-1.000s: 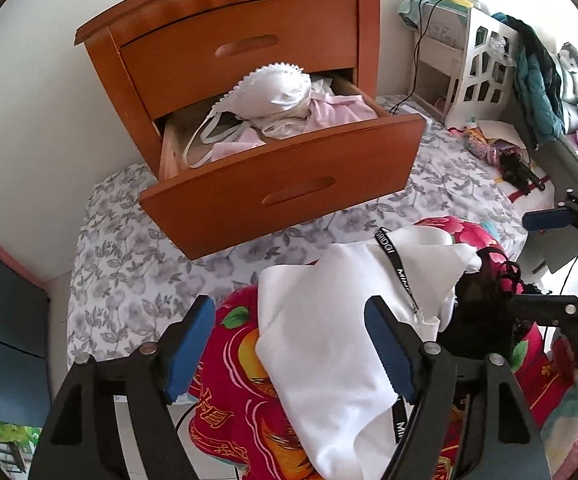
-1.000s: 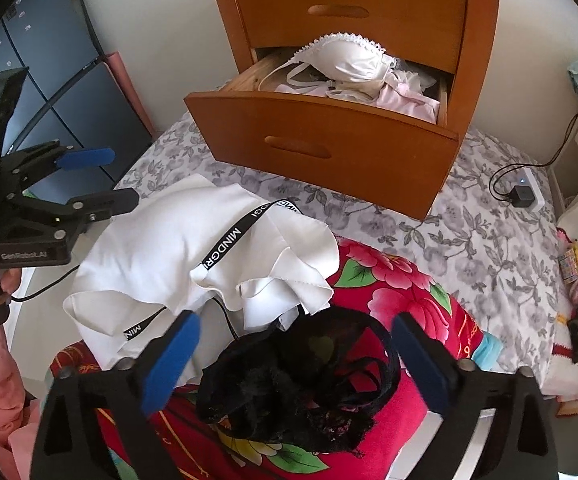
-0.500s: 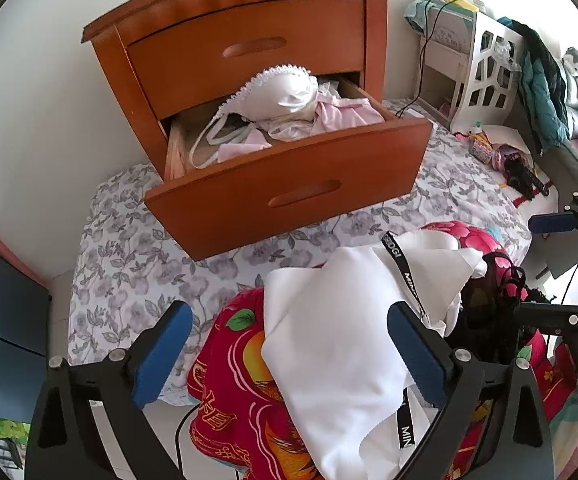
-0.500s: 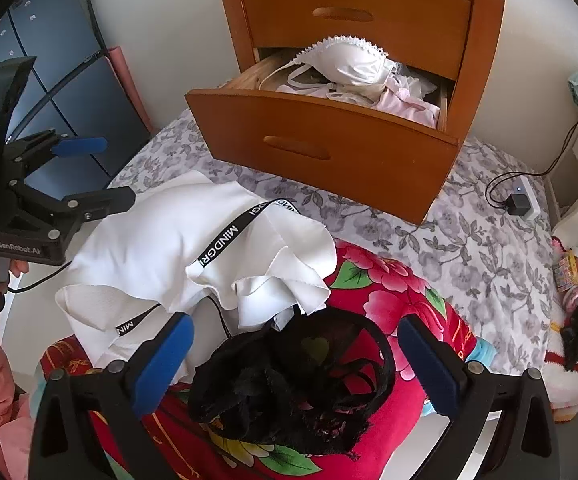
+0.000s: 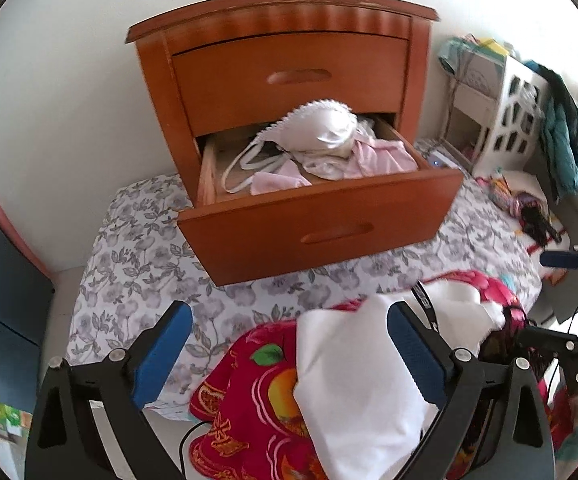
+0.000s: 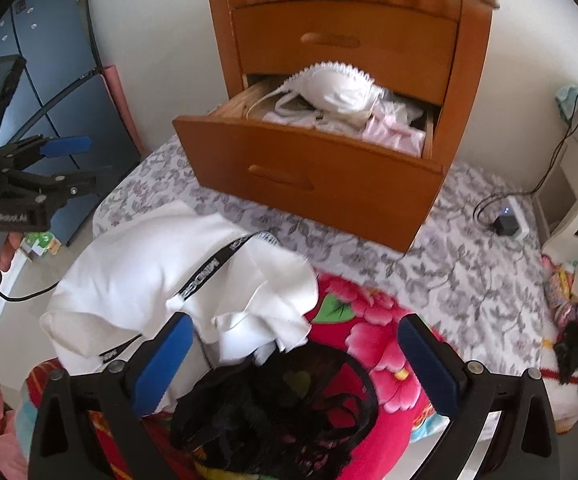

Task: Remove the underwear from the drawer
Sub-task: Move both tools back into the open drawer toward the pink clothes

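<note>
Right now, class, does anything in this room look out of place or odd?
Yes: the wooden nightstand stands on the bed, not the floor. Its lower drawer hangs open, with a white bra heaped above its rim.

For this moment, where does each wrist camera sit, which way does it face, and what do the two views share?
Left wrist: on the left gripper, angled down at the open drawer; its open blue-padded fingers show, the right gripper at the right edge.
Right wrist: on the right gripper, over black underwear; the left gripper and a hand show.
Shared: drawer, white bra, white garment.

White bra [image 5: 321,128], orange-brown drawer [image 5: 321,220], grey-flowered sheet [image 5: 137,264].
</note>
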`<state>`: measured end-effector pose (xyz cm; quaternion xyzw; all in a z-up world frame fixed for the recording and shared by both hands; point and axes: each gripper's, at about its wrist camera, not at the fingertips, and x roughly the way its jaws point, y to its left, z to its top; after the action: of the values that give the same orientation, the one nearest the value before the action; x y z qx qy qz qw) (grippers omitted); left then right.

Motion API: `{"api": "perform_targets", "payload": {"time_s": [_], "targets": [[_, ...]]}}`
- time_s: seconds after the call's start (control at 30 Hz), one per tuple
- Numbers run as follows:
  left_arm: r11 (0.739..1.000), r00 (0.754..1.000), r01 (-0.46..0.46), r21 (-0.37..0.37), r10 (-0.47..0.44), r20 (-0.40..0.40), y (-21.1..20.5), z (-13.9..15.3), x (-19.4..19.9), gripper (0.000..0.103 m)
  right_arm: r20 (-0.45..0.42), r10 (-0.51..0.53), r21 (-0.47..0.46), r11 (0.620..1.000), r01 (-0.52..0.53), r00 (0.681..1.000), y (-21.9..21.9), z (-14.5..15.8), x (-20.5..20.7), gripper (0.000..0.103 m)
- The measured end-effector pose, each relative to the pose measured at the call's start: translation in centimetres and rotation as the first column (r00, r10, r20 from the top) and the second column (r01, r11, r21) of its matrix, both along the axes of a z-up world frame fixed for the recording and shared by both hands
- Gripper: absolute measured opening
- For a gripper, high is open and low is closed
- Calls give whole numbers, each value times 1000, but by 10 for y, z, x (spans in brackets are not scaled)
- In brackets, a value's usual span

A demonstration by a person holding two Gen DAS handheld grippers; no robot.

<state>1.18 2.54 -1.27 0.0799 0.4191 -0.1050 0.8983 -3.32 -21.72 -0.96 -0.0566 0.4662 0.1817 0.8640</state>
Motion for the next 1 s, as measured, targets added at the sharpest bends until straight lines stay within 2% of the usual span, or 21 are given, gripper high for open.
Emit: {"api": "perform_targets", "payload": {"time_s": [0.17,0.43,0.57,0.67,0.83,0.97,1.0], "targets": [[993,1000,-13,-114,13,-1,11,-10,17,98,14,-9,45,999,8,1000,-6,2,11,103],[951,994,-88,-298,102,31,47,-16,67,103,64,-27,54,998,24,998,-17,15,52,103],[946,994,-92,-310,106,28,52,-8,92,103,71,-45,35,998,42,997,-22,24,82,103],[946,991,-85,-314,112,67,53,4,108,103,52,-61,43,997,58,997,-26,29,111,103],[973,989,-46,-225,77,130,37,29,136,103,33,-84,51,995,82,996,-31,30,151,103],[979,994,-12,-202,34,104,19,38,158,103,-15,-99,68,993,100,995,-35,22,182,103],[984,996,-10,-175,24,83,12,36,167,103,-29,-101,74,992,103,994,-36,18,190,103]]}}
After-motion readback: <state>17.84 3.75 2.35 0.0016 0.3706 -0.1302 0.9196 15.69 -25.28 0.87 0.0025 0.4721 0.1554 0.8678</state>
